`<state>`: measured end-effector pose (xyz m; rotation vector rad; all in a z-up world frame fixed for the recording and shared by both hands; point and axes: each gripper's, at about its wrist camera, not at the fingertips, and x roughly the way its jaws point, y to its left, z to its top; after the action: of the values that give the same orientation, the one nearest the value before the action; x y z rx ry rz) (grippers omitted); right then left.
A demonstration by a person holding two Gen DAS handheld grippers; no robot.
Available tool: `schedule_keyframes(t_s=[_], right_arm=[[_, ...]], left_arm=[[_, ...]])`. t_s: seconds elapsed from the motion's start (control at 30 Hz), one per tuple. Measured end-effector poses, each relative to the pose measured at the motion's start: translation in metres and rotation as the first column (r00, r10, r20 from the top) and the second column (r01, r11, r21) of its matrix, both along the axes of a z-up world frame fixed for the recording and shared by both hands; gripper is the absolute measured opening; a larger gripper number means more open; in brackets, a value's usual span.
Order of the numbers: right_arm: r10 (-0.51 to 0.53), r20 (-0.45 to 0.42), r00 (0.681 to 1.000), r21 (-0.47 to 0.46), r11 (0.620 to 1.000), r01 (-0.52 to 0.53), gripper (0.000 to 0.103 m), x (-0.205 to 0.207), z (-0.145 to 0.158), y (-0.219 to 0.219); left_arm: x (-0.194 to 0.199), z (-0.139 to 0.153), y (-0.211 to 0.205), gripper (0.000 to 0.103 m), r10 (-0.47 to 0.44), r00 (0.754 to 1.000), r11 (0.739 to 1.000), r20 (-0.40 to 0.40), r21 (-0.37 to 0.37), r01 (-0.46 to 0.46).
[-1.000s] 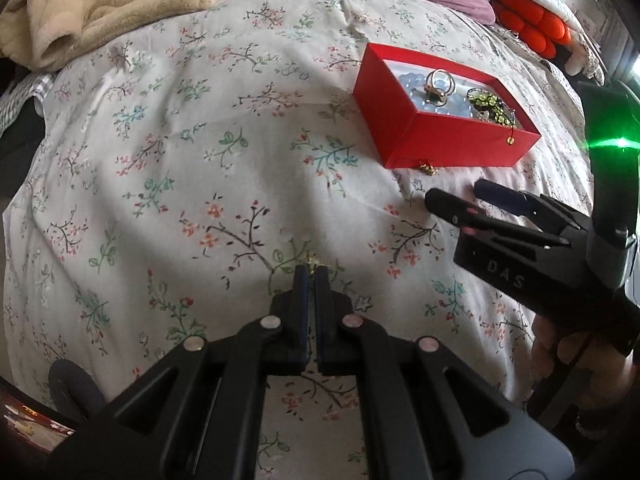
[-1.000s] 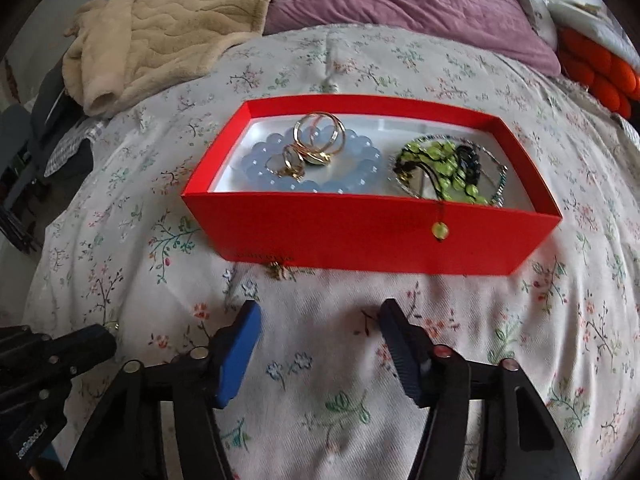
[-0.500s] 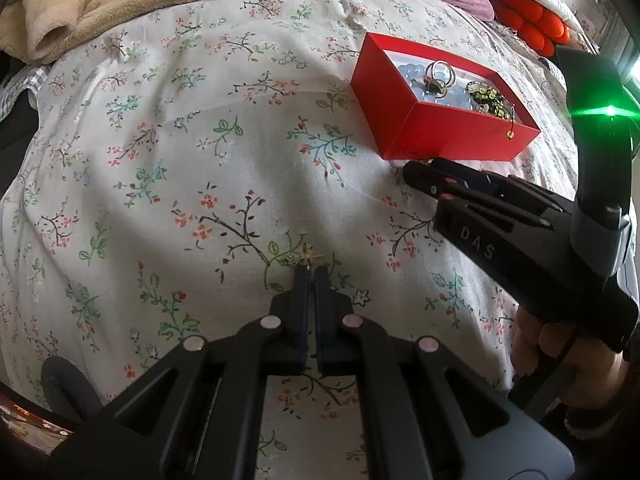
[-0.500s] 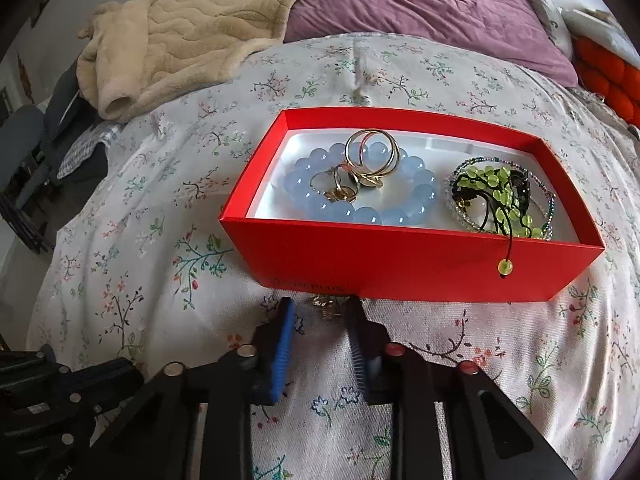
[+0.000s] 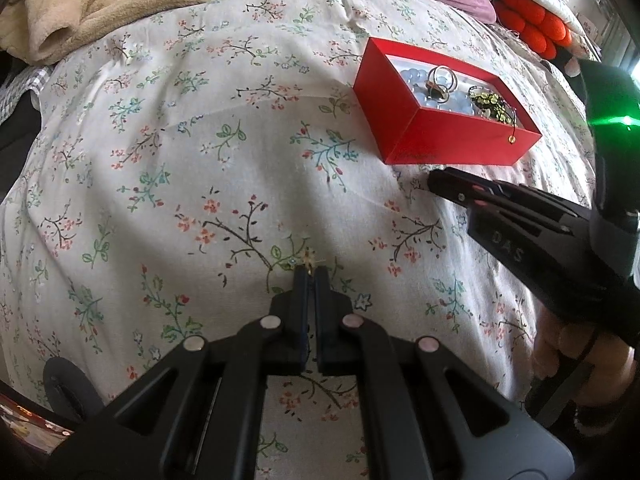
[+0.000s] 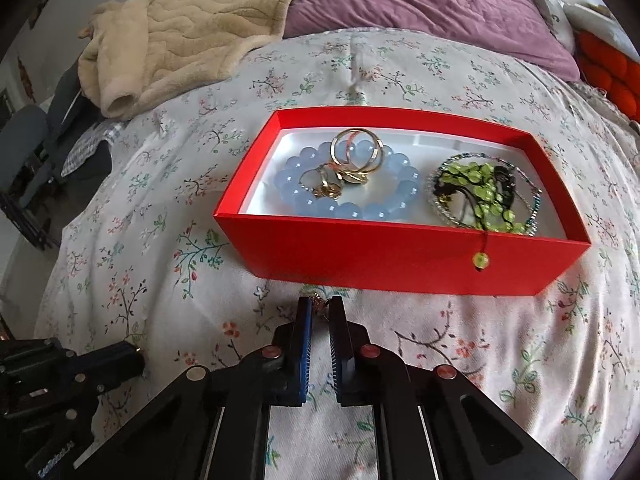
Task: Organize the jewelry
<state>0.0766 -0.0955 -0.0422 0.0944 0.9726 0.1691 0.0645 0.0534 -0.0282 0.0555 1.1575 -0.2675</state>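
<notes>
At frame centre, the left gripper [image 5: 311,276] pinches a tiny gold trinket [image 5: 308,258] against the floral bedspread [image 5: 160,160], while the right gripper [image 6: 320,308] nips a small gold piece [image 6: 319,301] just below the red box [image 6: 400,256].

Left tongs [image 5: 311,276] pinched nearly closed; right tongs [image 6: 320,306] narrowed, small gap between fingers.

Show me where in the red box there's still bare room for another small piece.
In the red box, bare white floor shows at the left end beside the blue bead bracelet and along the back wall. The right end is crowded by the green bead bracelet.
</notes>
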Motion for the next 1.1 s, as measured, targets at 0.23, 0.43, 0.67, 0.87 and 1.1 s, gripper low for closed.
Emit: schedule_keyframes(t_s=[0.23, 0.43, 0.67, 0.87, 1.1], right_arm=[[0.023, 0.007, 1.000, 0.011, 1.000, -0.024, 0.008, -0.009, 0.015, -0.008], [0.038, 0.020, 0.999, 0.028, 0.999, -0.039, 0.008, -0.015, 0.033, -0.018], [0.032, 0.048, 0.998, 0.060, 0.998, -0.035, 0.008, -0.018, 0.062, -0.038], [0.013, 0.051, 0.999, 0.098, 0.995, -0.018, 0.008, -0.012, 0.081, -0.057], [-0.018, 0.009, 1.000, 0.165, 0.986, 0.016, 0.008, 0.007, 0.083, -0.078]], left_arm=[[0.002, 0.006, -0.004, 0.004, 0.000, 1.000, 1.000, 0.016, -0.002, 0.000], [0.004, 0.017, -0.010, 0.004, -0.001, 0.999, 1.000, 0.042, -0.013, 0.001], [0.013, 0.039, -0.019, 0.004, 0.004, 0.996, 0.999, 0.084, -0.046, -0.001], [0.025, 0.056, -0.036, 0.004, 0.005, 0.993, 0.995, 0.115, -0.095, 0.006], [0.041, 0.067, -0.060, 0.004, -0.017, 0.989, 0.986, 0.144, -0.164, 0.041]])
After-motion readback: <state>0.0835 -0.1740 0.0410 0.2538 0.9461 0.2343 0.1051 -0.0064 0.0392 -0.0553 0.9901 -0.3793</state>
